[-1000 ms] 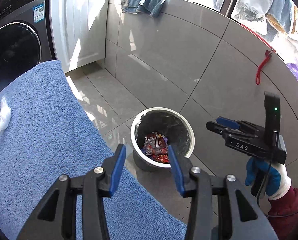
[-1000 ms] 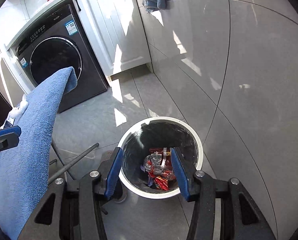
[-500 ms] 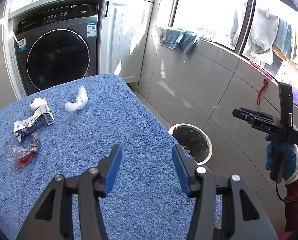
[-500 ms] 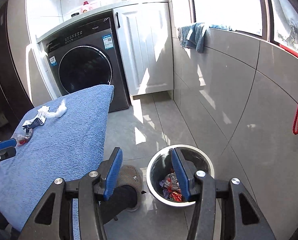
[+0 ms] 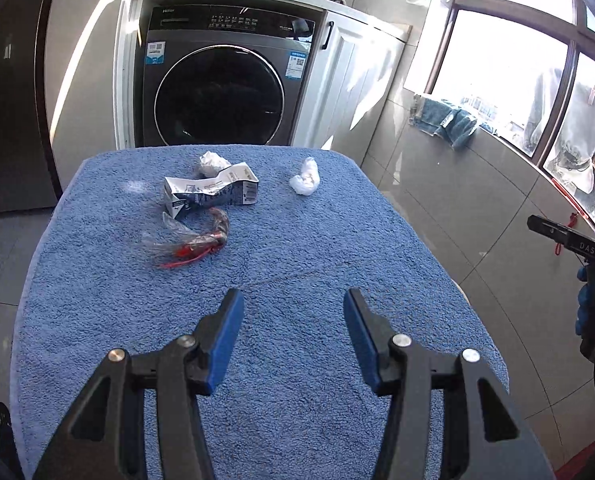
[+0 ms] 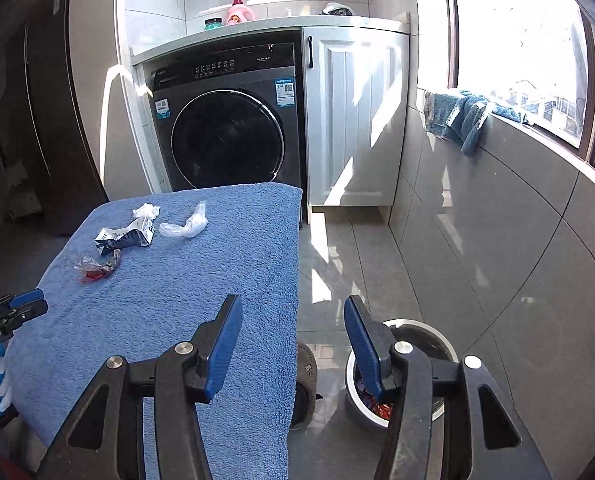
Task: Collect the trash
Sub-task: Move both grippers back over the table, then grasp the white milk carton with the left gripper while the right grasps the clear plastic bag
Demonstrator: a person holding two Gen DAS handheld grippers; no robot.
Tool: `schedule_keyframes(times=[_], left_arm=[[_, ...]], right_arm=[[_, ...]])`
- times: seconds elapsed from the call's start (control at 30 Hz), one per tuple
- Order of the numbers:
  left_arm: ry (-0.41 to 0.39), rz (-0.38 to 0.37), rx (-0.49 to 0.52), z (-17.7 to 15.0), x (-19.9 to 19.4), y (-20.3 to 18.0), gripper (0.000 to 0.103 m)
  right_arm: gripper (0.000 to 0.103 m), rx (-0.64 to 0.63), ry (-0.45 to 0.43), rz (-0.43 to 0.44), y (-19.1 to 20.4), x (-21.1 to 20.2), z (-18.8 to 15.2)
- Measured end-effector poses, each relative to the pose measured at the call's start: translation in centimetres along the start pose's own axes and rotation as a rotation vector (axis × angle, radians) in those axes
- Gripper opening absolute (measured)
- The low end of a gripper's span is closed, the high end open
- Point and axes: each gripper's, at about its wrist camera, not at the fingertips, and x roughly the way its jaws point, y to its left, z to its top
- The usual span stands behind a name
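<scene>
On the blue towel-covered table (image 5: 317, 264) lie a crushed carton (image 5: 211, 192), a clear wrapper with red bits (image 5: 189, 240), a white tissue wad (image 5: 211, 162) and a white plastic wad (image 5: 306, 178). They also show in the right wrist view: carton (image 6: 125, 236), wrapper (image 6: 95, 266), tissue (image 6: 146, 211), plastic wad (image 6: 185, 227). My left gripper (image 5: 293, 324) is open and empty over the table's near part. My right gripper (image 6: 293, 328) is open and empty, above the table's right edge and the metal trash bin (image 6: 437, 340) on the floor.
A washing machine (image 5: 217, 96) and white cabinet (image 6: 357, 120) stand beyond the table. A tiled wall with a window ledge and blue cloth (image 6: 461, 116) runs along the right. A slipper (image 6: 307, 376) lies on the floor by the bin.
Both grippers have swung up from over the bin toward the table. The trash on the towel has come into full view; both grippers stayed open and empty.
</scene>
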Motion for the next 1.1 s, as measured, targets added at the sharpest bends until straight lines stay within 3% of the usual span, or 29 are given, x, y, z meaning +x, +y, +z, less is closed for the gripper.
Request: schedule_keyframes(times=[0.17,0.4,0.7,0.87,1.0,1.1], left_arm=[[-0.006,0.034,-0.048,0.6,0.4,3.3,0.05],[-0.003,0.031,-0.039,3.5,2.7,5.3,0.05],[0.049,0.01,0.03,7.1,8.4,5.7,0.05],[0.05,-0.004,0.012,9.7,10.6,6.4,0.05],[0.086,-0.008,0.072,12.0,13.3,7.1,0.05],[0.126,0.002,0.179,13.1,15.4,6.2,0.053]], right_arm=[[0.051,-0.051,0.019,0.03,2.8,2.0,1.3],[0.052,-0.082,0.062,0.067,4.8,5.9,2.7],[0.052,-0.158,0.114,0.147,7.8,13.4,5.3],[0.052,-0.186,0.123,0.192,9.5,16.5,6.5],[0.054,-0.197,0.133,0.235,11.0,19.4,7.5],[0.054,-0.193,0.143,0.259,11.9,21.5,8.1]])
